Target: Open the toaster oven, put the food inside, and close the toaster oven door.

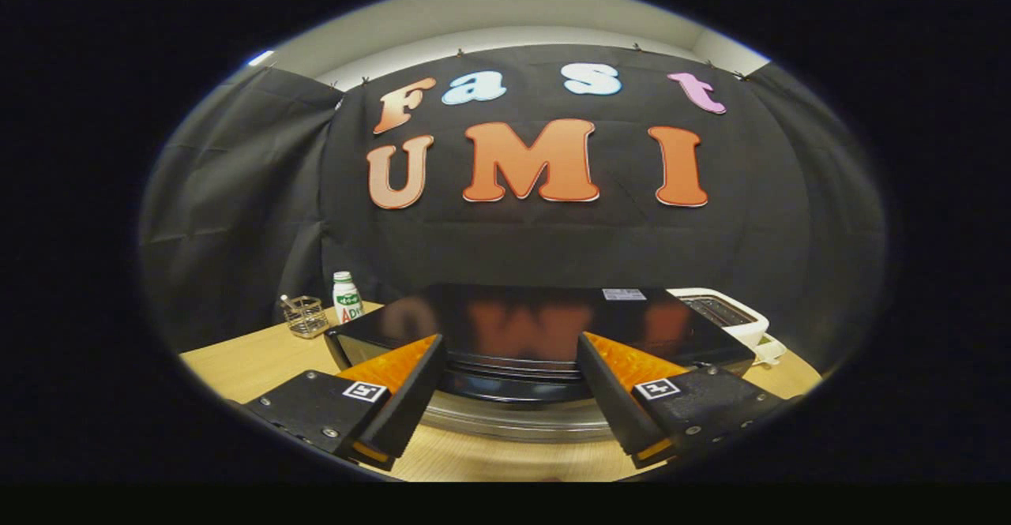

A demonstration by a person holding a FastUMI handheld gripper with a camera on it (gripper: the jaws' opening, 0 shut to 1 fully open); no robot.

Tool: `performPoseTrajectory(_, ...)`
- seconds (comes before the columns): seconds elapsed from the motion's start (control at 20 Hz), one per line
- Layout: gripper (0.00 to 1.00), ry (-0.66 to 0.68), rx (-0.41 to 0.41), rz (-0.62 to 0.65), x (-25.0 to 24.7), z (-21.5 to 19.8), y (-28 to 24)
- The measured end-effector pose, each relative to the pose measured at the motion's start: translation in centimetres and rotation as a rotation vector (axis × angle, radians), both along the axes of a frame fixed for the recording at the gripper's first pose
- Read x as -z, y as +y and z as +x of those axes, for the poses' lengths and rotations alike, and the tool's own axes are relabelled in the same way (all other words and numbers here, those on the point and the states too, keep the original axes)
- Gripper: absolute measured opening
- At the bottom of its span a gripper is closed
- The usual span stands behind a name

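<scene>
spreading wide, the gripper [509,399] is seen released, with nothing held between its two fingers [403,399]. the oven [537,335] is found just ahead of the fingers and between them, standing on the wooden surface [253,359]. its glossy black top is turned toward the camera, and the wall behind is mirrored in it. a small pale label is stuck near the top's far right corner. below the black top, between the fingertips, a silvery curved band of the oven's front is seen, and the door appears shut, though this part is partly hidden by the fingers. neither finger can be said for certain to touch the oven; they are set to either side of its front edge.

beyond the oven's left corner, a small white bottle [346,298] with a green label is stood upright on the surface. just beside it to the left, a little wire basket [305,316] is placed, with something thin poking out of it. beyond the oven's right corner, a white toaster [723,313] is set, its slots facing up. food cannot be made out.
</scene>
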State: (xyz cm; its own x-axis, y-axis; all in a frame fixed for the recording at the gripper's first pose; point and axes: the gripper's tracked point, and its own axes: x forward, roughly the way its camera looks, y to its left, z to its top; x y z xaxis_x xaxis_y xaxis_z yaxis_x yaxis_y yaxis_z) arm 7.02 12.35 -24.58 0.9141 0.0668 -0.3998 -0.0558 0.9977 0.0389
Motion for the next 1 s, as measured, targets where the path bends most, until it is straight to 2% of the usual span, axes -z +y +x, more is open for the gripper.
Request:
performPoseTrajectory(0.1, 0.98, -0.019, 0.009, -0.006, -0.2, -0.6, 0.2)
performPoseTrajectory(0.3, 0.89, -0.033, 0.023, 0.033, -0.5, -2.6, 0.9)
performPoseTrajectory(0.4, 0.85, -0.034, -0.002, 0.024, -0.7, -4.0, 1.0)
performPoseTrajectory(0.55, 0.86, -0.045, -0.029, 0.018, -0.9, -6.7, 1.6)
performPoseTrajectory(0.75, 0.86, -0.008, -0.066, 0.001, -0.1, -10.8, 2.1)
performPoseTrajectory(1.0, 0.86, 0.141, -0.106, 0.1, 3.1, -15.1, 2.4)
